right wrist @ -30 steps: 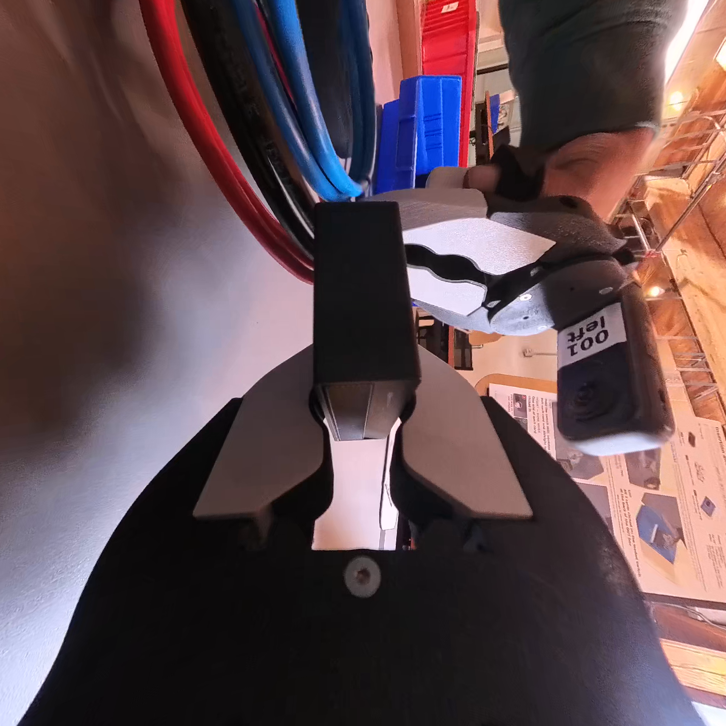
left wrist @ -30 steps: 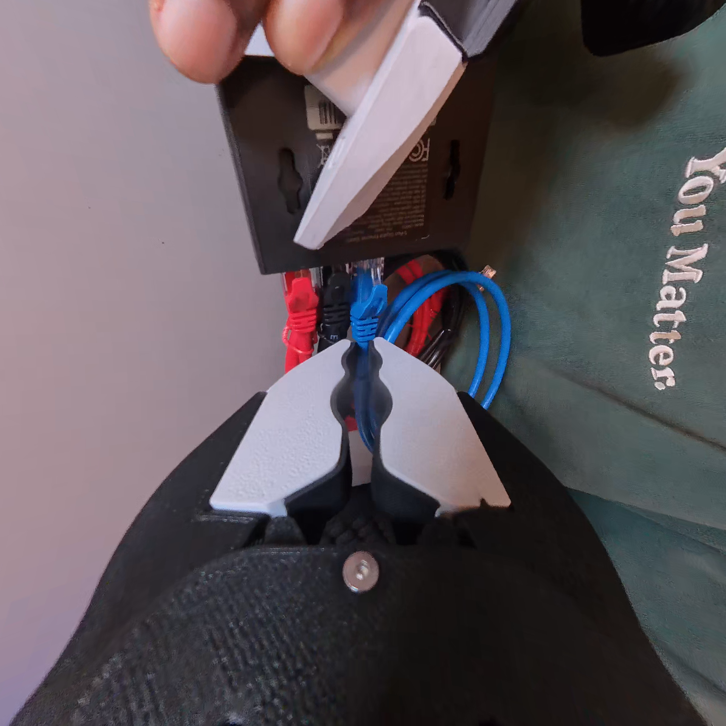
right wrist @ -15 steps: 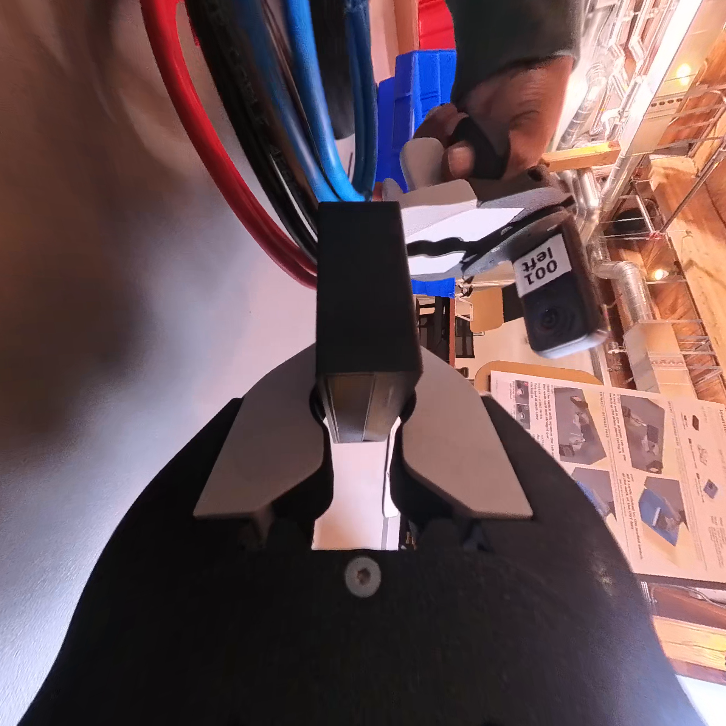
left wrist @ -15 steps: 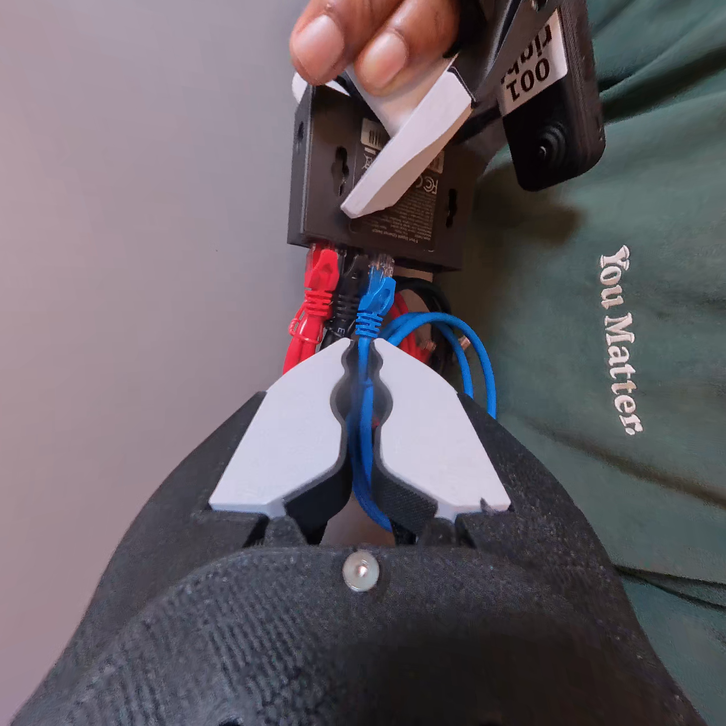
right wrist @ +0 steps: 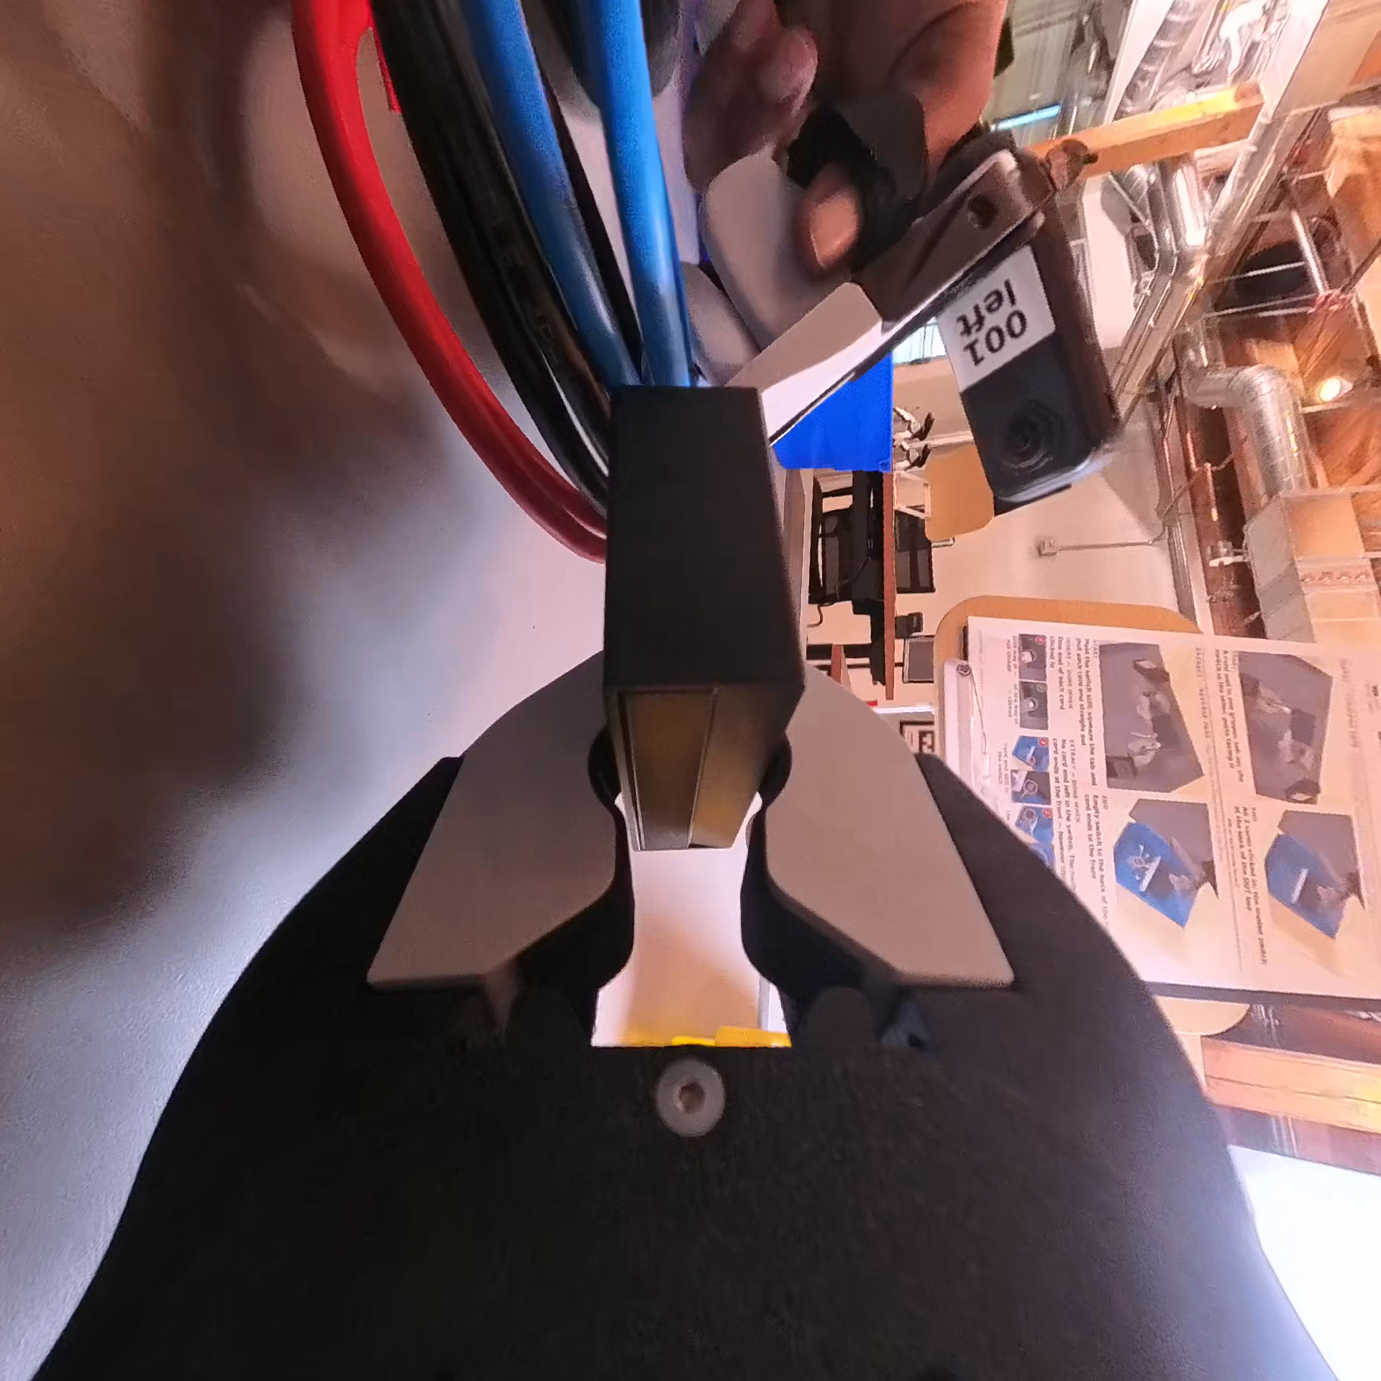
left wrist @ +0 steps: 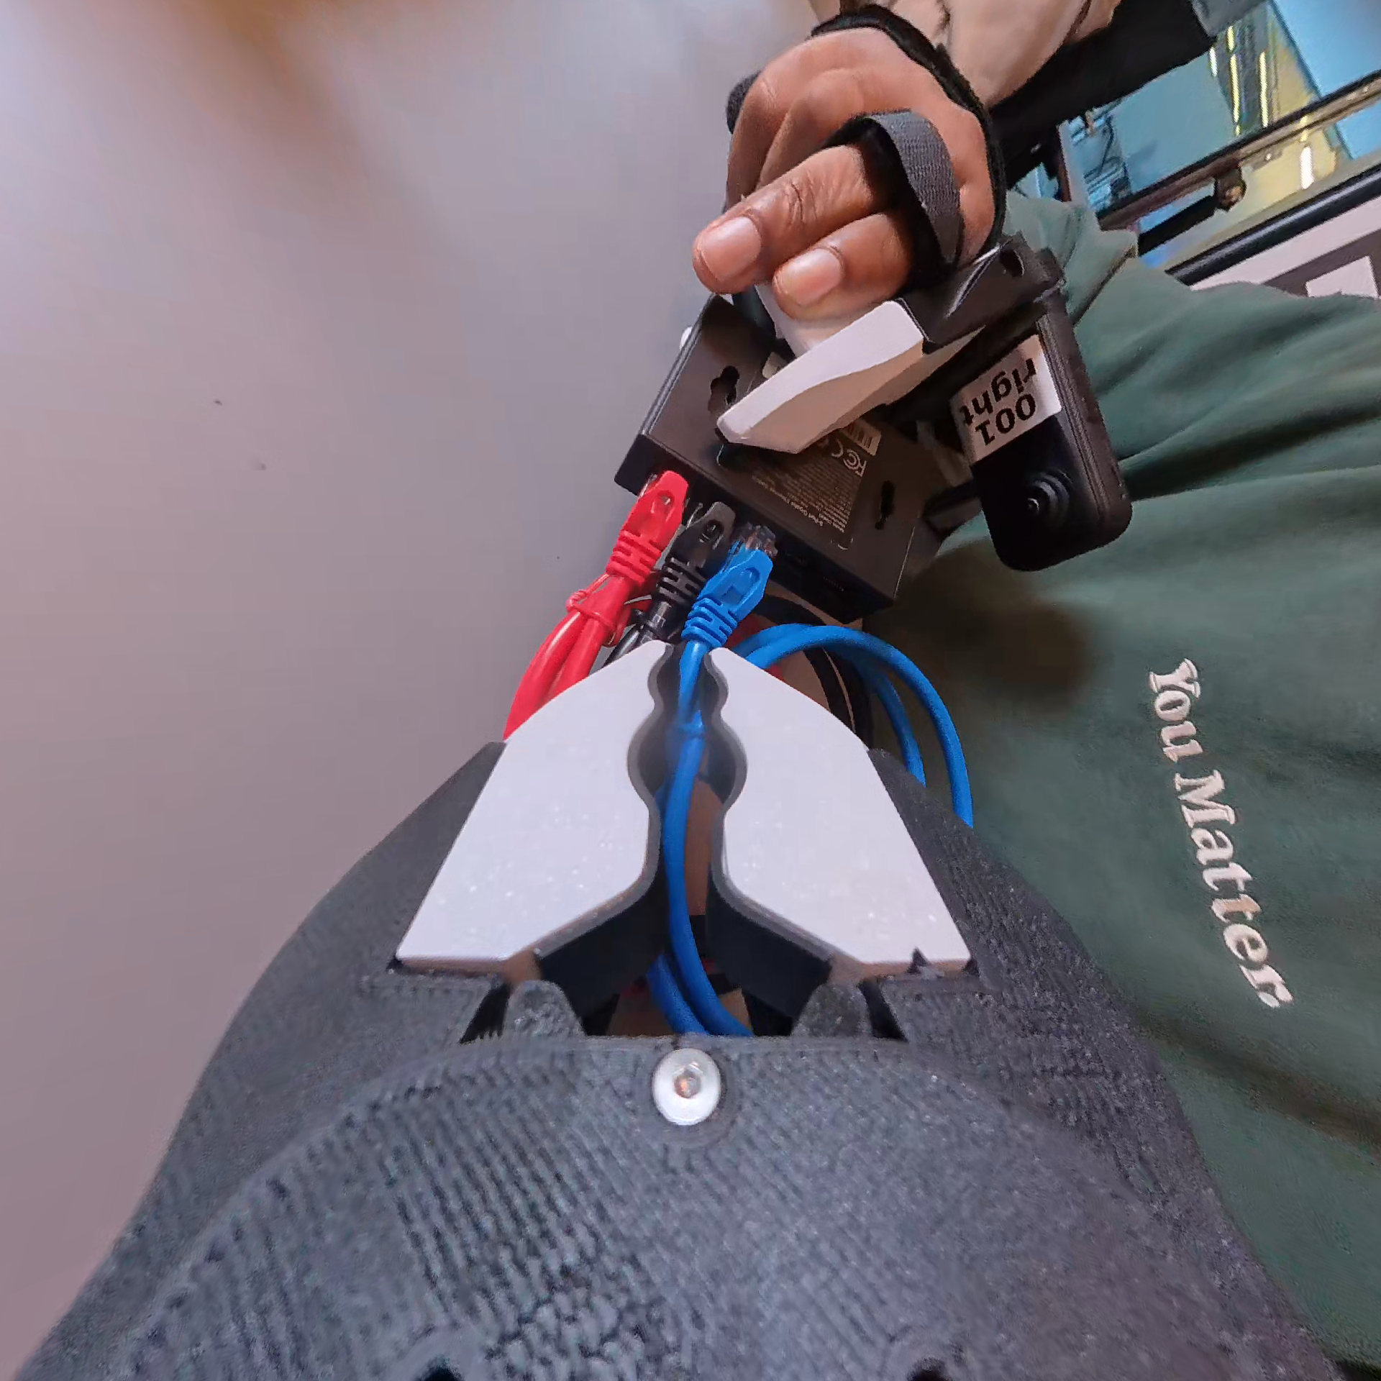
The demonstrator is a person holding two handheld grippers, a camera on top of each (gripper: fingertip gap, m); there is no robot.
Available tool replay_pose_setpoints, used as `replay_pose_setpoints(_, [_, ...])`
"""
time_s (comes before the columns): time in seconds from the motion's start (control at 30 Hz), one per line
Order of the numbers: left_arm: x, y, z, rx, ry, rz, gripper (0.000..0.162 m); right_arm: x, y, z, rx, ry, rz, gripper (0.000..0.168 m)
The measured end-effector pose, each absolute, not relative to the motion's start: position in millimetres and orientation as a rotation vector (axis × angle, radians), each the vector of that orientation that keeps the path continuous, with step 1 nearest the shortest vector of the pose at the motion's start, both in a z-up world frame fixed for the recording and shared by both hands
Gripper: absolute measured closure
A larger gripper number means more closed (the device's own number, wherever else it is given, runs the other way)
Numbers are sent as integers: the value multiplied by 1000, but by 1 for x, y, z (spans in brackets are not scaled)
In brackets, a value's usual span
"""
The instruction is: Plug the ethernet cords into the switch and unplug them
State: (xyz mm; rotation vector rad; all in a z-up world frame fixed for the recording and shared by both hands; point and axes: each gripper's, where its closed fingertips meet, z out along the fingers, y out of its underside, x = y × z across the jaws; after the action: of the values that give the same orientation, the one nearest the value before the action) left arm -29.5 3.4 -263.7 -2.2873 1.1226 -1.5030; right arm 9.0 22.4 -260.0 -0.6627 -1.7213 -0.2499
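Note:
My left gripper (left wrist: pixel 691 661) is shut on the blue cord (left wrist: pixel 684 807) just behind its blue plug (left wrist: pixel 728 590). The plug's clear tip sits at the front of the black switch (left wrist: pixel 785 486); I cannot tell if it is still in the port. The red plug (left wrist: pixel 650 523) and black plug (left wrist: pixel 695 545) are in ports beside it. My right gripper (right wrist: pixel 695 717) is shut on the switch (right wrist: pixel 695 538) and holds it in the air; one of its white fingers (left wrist: pixel 814 396) lies across the switch's underside. The red (right wrist: pixel 388 299), black (right wrist: pixel 486 261) and blue cords (right wrist: pixel 643 224) loop beyond the switch.
A person's hand (left wrist: pixel 837 172) and green sweatshirt (left wrist: pixel 1196 672) fill the right of the left wrist view. A pale wall (left wrist: pixel 299 374) is at the left. In the right wrist view the left gripper (right wrist: pixel 807 351) is close behind the switch, with a poster board (right wrist: pixel 1196 807) and a blue bin (right wrist: pixel 844 426) farther off. Some 5 cm of space lies between my two pairs of fingers.
The switch has drawn away up and to the right and tilted in the left wrist view. More of the blue plug's clear tip shows. Both grippers stay shut.

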Motion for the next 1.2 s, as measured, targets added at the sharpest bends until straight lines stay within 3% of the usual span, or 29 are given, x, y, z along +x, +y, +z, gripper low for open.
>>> replay_pose_setpoints(0.53, [-26,8,-277,-1912,1498,-692,156,13,32,-268,-790,-1727,-186,137])
replay_pose_setpoints(0.8, [-23,6,-277,-1878,1522,-684,155,14,30,-269,-776,-1735,-162,138])
replay_pose_setpoints(1.2, [-20,-12,-274,-2337,1361,-1276,155,12,20,-261,-596,-1729,-214,138])
